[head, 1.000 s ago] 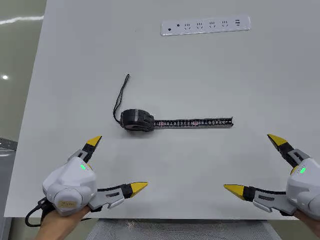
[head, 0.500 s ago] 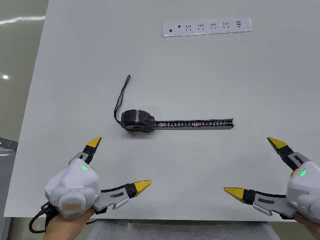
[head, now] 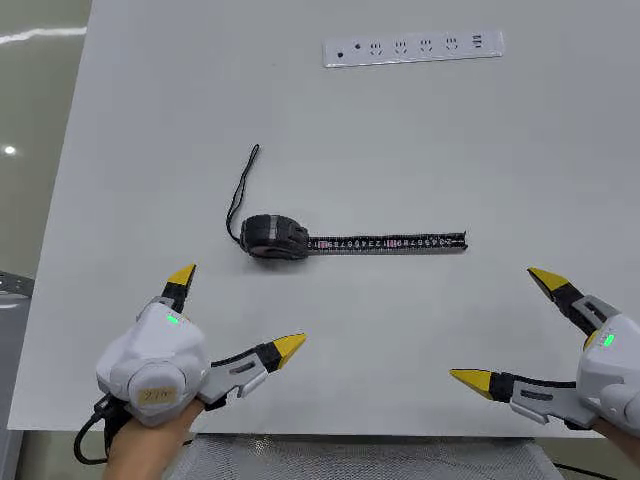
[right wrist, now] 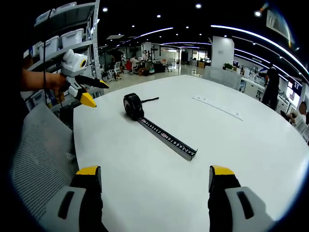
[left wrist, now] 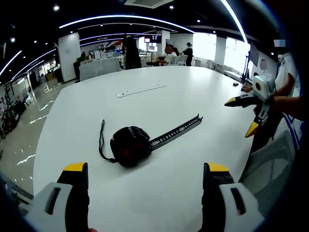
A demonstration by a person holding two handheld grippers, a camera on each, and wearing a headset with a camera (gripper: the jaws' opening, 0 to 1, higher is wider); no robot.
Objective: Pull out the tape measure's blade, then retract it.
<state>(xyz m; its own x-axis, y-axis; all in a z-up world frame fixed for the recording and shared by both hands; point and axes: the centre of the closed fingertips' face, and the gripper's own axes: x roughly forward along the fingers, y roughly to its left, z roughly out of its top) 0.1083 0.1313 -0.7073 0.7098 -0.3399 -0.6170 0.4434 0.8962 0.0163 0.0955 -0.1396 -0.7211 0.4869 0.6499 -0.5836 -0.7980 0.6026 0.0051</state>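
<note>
A black tape measure point(head: 273, 239) lies on the white table point(head: 400, 140), its blade point(head: 388, 242) pulled out to the right and lying flat. A black wrist strap point(head: 240, 190) trails from its far side. The case point(left wrist: 130, 145) and the blade point(left wrist: 176, 131) sit ahead of my left gripper point(left wrist: 145, 176). My left gripper point(head: 235, 312) hovers open near the table's front left, short of the case. My right gripper point(head: 510, 328) is open at the front right, nearer than the blade's tip point(right wrist: 189, 153). Neither gripper touches the tape measure point(right wrist: 133, 106).
A white power strip point(head: 412, 48) lies at the far side of the table. The table's near edge runs just under both grippers. A mesh chair back point(right wrist: 36, 159) stands by the table edge. People sit at the far end point(left wrist: 169, 53) of the office.
The left gripper has shifted slightly right and forward. The right gripper and the tape measure stay about where they were; the head camera has moved a little.
</note>
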